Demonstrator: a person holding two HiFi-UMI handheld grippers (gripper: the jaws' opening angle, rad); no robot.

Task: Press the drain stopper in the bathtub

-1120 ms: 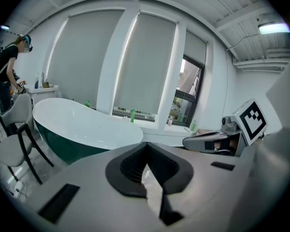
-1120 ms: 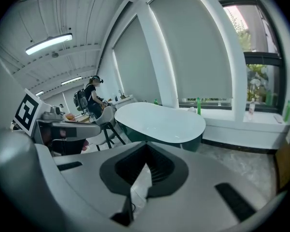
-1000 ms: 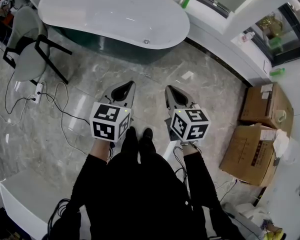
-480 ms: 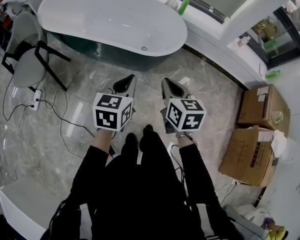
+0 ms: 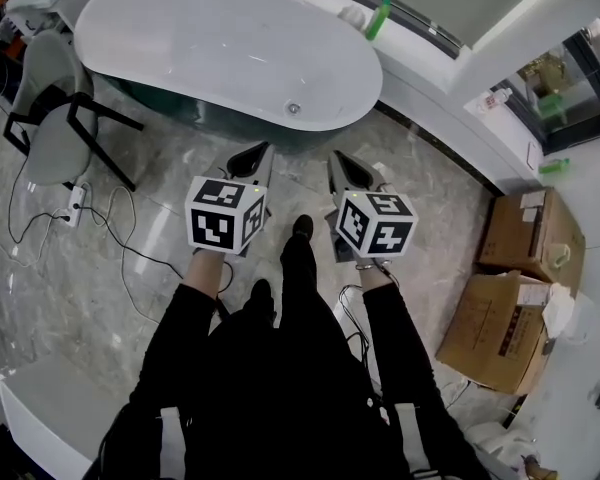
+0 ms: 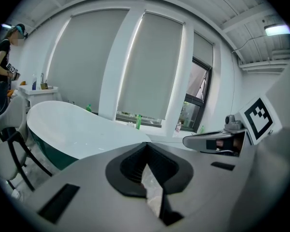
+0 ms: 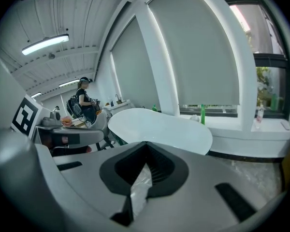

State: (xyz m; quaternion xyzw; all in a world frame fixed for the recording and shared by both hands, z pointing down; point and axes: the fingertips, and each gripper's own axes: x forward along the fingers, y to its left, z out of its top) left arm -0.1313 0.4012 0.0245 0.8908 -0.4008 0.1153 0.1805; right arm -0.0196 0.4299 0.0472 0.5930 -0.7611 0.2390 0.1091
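the step in hand looks like the approach: the person stands on the marble floor [image 5: 100, 258] short of the bathtub [image 5: 180, 38], with nothing reaching into it yet. the drain stopper [image 5: 293, 108] shows as a small round disc on the bathtub's bottom, close to the rim nearest the person. the left hand-held gripper [image 5: 251, 155] and the right hand-held gripper [image 5: 347, 166] are each pressed together at the tips and carry nothing. they are held side by side outside the bathtub, pointing toward it. next, i judge, one gripper must pass over that near rim and come down tip-first, squarely on the stopper, pushing straight so it does not slide off.
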